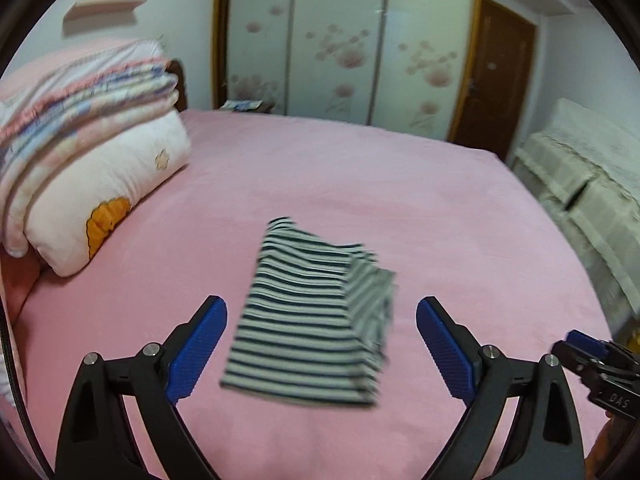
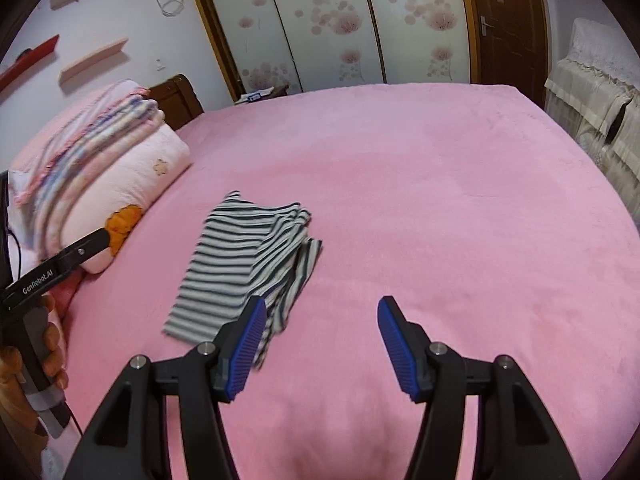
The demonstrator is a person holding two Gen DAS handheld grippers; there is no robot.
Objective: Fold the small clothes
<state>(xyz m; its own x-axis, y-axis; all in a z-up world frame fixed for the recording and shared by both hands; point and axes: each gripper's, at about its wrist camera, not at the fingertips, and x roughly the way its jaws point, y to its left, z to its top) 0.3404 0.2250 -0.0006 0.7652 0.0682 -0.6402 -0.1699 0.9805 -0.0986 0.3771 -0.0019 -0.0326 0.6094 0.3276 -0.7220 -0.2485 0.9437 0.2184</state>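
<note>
Left wrist view: left gripper (image 1: pixel 322 312) hangs above the shirt (image 1: pixel 310 320), blue pads (image 1: pixel 198 350) spread wide with the cloth showing between them, holding nothing.
Right wrist view: right gripper (image 2: pixel 322 312) hangs above the bed (image 2: pixel 440 200), fingers wide apart, nothing between them; its left pad (image 2: pixel 244 352) overlaps the shirt's near right corner in the picture, contact cannot be told.
Shirt: striped dark and white, folded to a rough rectangle, flat on the pink sheet, nearer the bed's left edge than its right; one folded layer lies along its right side, with a loose flap sticking out at the far right corner (image 2: pixel 304 216).
Bed: pink cover, carries the shirt and the bedding pile.
Pillow (image 1: pixel 108 196): white with an orange print, at the left edge, apart from the shirt.
Blankets (image 1: pixel 80 92): striped pink and blue, stacked on the pillow.
Other gripper in each view: right one shows at the right rim of the left view (image 1: pixel 592 364); left one shows at the left rim of the right view (image 2: pixel 60 264), held in a hand (image 2: pixel 24 364).
Background: wardrobe (image 2: pixel 340 20) with flower doors beyond the far edge, brown door (image 2: pixel 508 20) to its right.
</note>
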